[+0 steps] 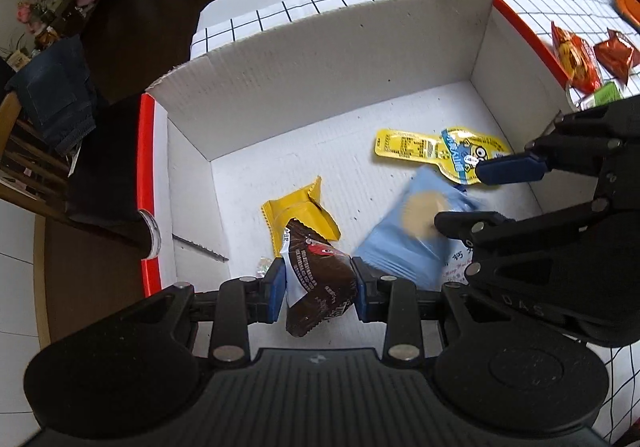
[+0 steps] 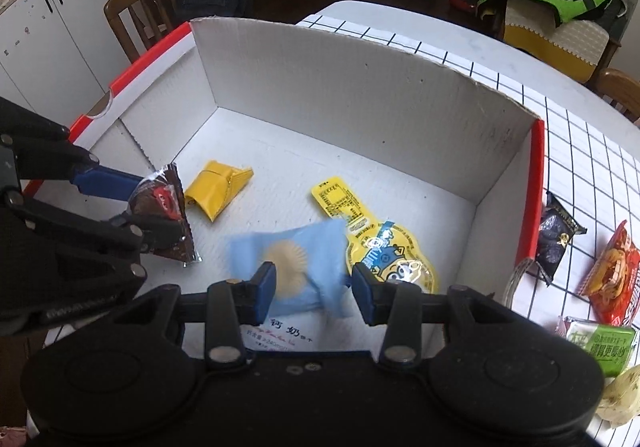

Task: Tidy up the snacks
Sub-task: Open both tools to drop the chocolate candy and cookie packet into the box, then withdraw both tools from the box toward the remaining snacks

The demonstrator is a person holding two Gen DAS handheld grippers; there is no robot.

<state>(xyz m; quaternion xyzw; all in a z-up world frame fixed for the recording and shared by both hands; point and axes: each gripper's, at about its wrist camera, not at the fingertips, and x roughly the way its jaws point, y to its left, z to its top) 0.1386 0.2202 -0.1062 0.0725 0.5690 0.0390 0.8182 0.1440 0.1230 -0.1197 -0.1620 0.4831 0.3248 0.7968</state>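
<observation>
A white cardboard box (image 1: 320,87) (image 2: 360,107) with red edges stands open on the table. My left gripper (image 1: 320,287) (image 2: 160,207) is shut on a brown snack packet (image 1: 316,279) (image 2: 164,215), held over the box's near left part. My right gripper (image 2: 314,289) (image 1: 458,195) stands open over the box. A light blue packet (image 2: 296,263) (image 1: 412,239) shows blurred just below its fingers, apart from the right pad. On the box floor lie a small yellow packet (image 1: 300,215) (image 2: 218,187) and a yellow cartoon pouch (image 1: 436,149) (image 2: 384,247).
To the right of the box, on the gridded tablecloth (image 2: 580,151), lie more snacks: a dark packet (image 2: 556,235), red packets (image 2: 608,279) (image 1: 576,55) and a green one (image 2: 608,343). A wooden chair (image 2: 136,7) stands beyond the box's left wall.
</observation>
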